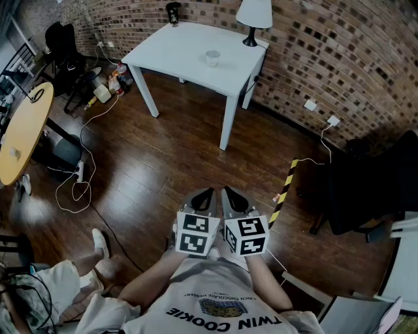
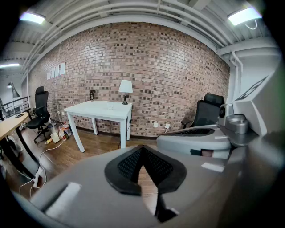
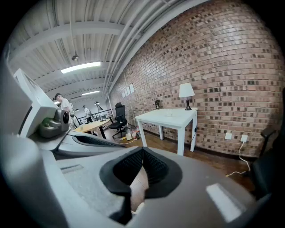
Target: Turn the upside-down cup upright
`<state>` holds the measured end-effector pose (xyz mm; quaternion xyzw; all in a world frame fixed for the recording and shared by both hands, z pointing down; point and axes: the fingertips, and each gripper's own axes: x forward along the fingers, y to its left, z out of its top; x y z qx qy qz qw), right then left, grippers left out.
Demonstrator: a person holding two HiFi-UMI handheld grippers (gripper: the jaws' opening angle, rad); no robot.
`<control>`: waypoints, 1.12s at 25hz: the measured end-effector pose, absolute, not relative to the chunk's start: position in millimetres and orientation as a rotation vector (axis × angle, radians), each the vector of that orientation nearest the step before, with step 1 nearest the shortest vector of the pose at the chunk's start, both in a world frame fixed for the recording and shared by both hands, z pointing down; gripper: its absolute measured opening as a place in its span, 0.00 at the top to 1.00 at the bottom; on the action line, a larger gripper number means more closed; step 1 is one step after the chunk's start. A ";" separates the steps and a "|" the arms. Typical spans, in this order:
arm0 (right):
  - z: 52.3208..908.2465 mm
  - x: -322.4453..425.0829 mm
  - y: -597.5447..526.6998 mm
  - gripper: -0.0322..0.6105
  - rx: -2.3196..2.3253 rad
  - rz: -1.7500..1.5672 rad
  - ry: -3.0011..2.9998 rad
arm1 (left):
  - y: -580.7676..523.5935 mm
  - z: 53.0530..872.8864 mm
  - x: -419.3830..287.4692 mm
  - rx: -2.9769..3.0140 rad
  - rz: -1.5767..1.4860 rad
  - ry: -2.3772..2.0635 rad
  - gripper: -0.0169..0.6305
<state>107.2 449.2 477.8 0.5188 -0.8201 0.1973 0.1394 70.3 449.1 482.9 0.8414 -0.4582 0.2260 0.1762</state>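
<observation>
A small clear cup (image 1: 212, 58) stands on the white table (image 1: 189, 49) against the brick wall, far ahead of me; it is too small to tell which way up it is. The same cup (image 2: 110, 106) shows as a faint speck in the left gripper view, and in the right gripper view the cup (image 3: 168, 113) is equally faint. My left gripper (image 1: 204, 196) and right gripper (image 1: 234, 196) are held side by side close to the person's body, over the wooden floor. Both are shut with nothing between the jaws: left gripper (image 2: 142, 149), right gripper (image 3: 142, 151).
A white lamp (image 1: 255, 16) and a dark object (image 1: 173, 13) stand on the table's back edge. A round wooden table (image 1: 23, 130) and cables (image 1: 78, 189) lie left. A black chair (image 1: 372, 189) and a yellow-black strip (image 1: 284, 189) are right.
</observation>
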 end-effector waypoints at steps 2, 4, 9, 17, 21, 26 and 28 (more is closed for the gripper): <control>478.9 97.5 424.4 0.95 1.506 0.564 -2.360 | 424.4 483.0 60.9 2.391 0.635 -1.288 0.97; 479.1 85.9 398.7 0.95 1.507 0.557 -2.353 | 398.2 483.0 49.4 2.396 0.631 -1.281 0.97; 473.1 54.1 337.1 0.95 1.499 0.540 -2.347 | 333.5 480.5 21.6 2.399 0.607 -1.253 0.97; 464.5 9.6 255.9 0.94 1.487 0.502 -2.353 | 253.3 474.8 -17.0 2.413 0.557 -1.216 0.97; 461.5 -2.3 225.0 0.94 1.483 0.477 -2.348 | 223.1 473.9 -28.1 2.423 0.558 -1.206 0.97; 462.2 -3.4 192.1 0.94 1.482 0.484 -2.351 | 192.0 475.7 -26.8 2.433 0.566 -1.189 0.97; 463.1 -2.4 178.2 0.94 1.479 0.488 -2.357 | 177.8 476.9 -24.4 2.432 0.569 -1.190 0.97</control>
